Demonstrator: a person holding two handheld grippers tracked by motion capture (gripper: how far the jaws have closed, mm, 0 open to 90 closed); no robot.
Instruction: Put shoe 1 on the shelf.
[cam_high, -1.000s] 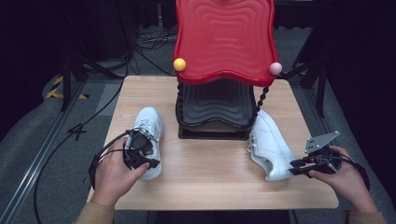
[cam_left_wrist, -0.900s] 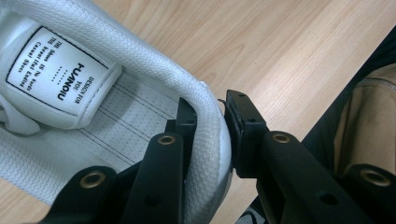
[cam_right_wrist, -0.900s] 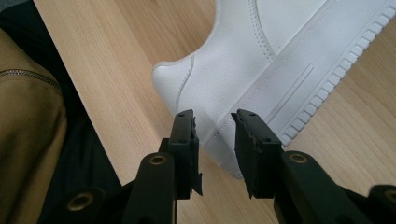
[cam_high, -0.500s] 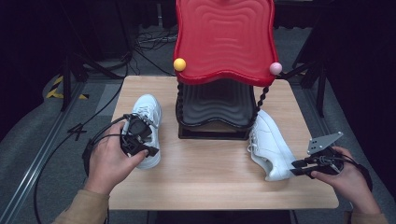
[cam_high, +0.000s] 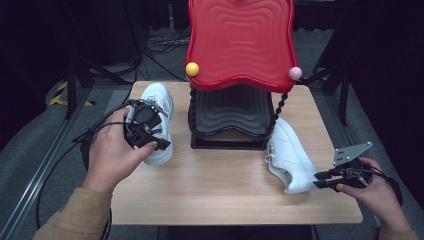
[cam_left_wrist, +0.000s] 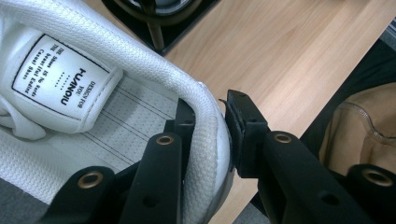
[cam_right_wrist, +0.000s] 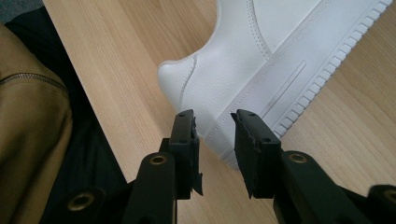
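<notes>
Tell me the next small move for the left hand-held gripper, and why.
Probably lift the left shoe toward the rack. The left hand-held gripper straddles its heel collar, one jaw inside, one outside, while the right shoe lies on the table.

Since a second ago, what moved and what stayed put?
The left gripper, clamped on the left shoe's heel wall, rose and carried that shoe away from the person. The right gripper stayed at the right shoe's heel; the red rack didn't move.
</notes>
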